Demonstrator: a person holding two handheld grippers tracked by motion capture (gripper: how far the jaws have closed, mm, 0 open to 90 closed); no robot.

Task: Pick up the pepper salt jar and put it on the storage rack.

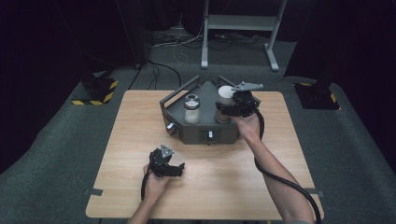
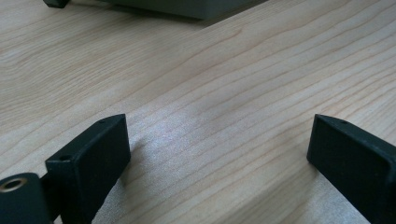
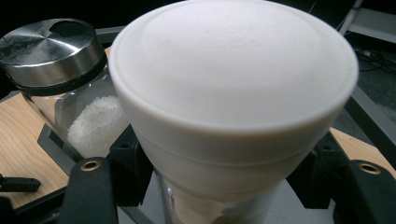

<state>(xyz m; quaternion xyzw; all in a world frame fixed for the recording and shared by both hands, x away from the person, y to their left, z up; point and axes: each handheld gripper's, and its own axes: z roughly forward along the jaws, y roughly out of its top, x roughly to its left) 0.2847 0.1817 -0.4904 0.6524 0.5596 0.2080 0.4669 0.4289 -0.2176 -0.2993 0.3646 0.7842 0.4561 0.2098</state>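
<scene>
White-lidded jar (image 3: 233, 93): upright in the grey tray (image 1: 201, 133), far right of desk (image 1: 140, 140)
Right claw (image 1: 229, 109): clamped on the jar's body below the lid
Neighbour: steel-capped shaker (image 1: 192, 108) just left
Left claw (image 1: 175, 168): jaws apart, empty, near edge

Bright, sharp table (image 1: 140, 140) amid dark surroundings; soft close-up blur.

White-capped jar (image 3: 233, 93), dark grey tray (image 1: 205, 133)

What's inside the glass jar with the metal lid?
White grains fill the lower part of the glass jar, under its steel lid. The white-capped jar in the right gripper covers its right side.
</scene>
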